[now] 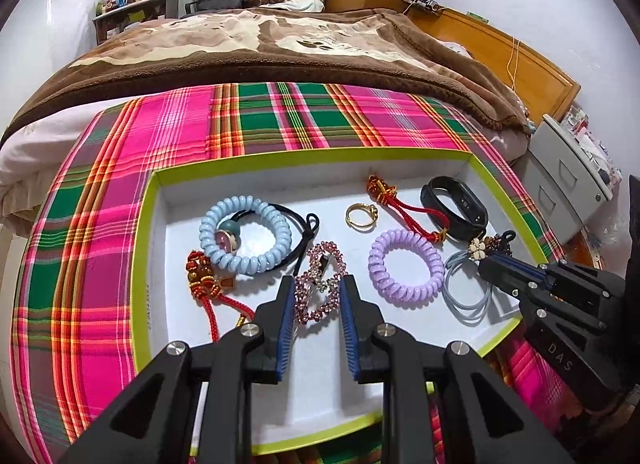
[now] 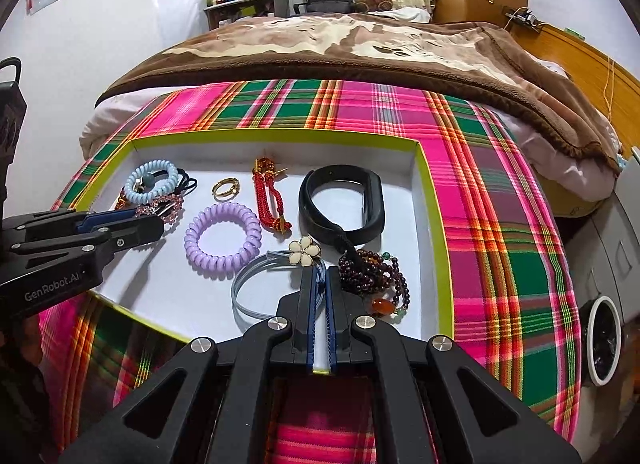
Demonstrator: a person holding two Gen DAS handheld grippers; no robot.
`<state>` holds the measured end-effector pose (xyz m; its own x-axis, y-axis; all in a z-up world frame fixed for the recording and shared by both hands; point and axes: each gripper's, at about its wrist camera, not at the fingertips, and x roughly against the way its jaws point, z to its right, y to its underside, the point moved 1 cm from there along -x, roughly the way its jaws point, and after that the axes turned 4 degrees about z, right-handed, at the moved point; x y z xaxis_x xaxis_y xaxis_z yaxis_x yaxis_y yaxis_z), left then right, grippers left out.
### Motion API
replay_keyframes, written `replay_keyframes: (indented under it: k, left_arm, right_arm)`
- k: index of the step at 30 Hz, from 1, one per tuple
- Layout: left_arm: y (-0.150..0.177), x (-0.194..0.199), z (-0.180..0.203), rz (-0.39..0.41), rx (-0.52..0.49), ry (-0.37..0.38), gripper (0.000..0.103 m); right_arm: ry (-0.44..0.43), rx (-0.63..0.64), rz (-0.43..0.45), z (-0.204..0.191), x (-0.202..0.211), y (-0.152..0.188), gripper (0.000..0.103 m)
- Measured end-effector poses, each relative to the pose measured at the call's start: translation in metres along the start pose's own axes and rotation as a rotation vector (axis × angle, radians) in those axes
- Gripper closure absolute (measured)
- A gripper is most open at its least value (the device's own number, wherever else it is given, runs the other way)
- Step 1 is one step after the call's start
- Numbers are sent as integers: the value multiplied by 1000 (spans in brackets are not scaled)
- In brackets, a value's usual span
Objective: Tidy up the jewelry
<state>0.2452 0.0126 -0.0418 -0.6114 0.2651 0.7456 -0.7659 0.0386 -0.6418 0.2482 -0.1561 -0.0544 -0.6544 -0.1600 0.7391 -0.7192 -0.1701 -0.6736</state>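
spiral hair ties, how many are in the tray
2. The light blue spiral hair tie lies at the tray's far left; the purple spiral hair tie lies near its middle. None seems hidden.

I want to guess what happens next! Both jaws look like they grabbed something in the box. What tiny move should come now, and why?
Probably lift both a little. The right gripper is shut on the pale blue hair tie with the cream flower, and the left gripper seems closed on the pink beaded clip. Both still lie among other pieces in the tray, so a small raise would free them.

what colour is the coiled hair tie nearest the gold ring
Lilac coiled hair tie, clearest in the right wrist view.
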Motion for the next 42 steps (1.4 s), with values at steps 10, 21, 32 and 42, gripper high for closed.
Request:
replay_keyframes:
  k: [10, 21, 32, 42]
  left_arm:
    - [1, 2, 1, 8, 9, 6, 68]
    - [2, 26, 9, 63, 6, -5, 57]
    - [17, 71, 19, 138, 12, -91, 55]
    - [44, 108, 30, 191, 43, -157, 53]
  right_arm:
    - [0, -19, -4, 3, -1, -2, 93]
    - [-27, -26, 73, -1, 18, -4, 59]
    - [-30, -59, 128, -3, 51, 4, 59]
    - [-38, -80, 219, -14, 101, 15, 59]
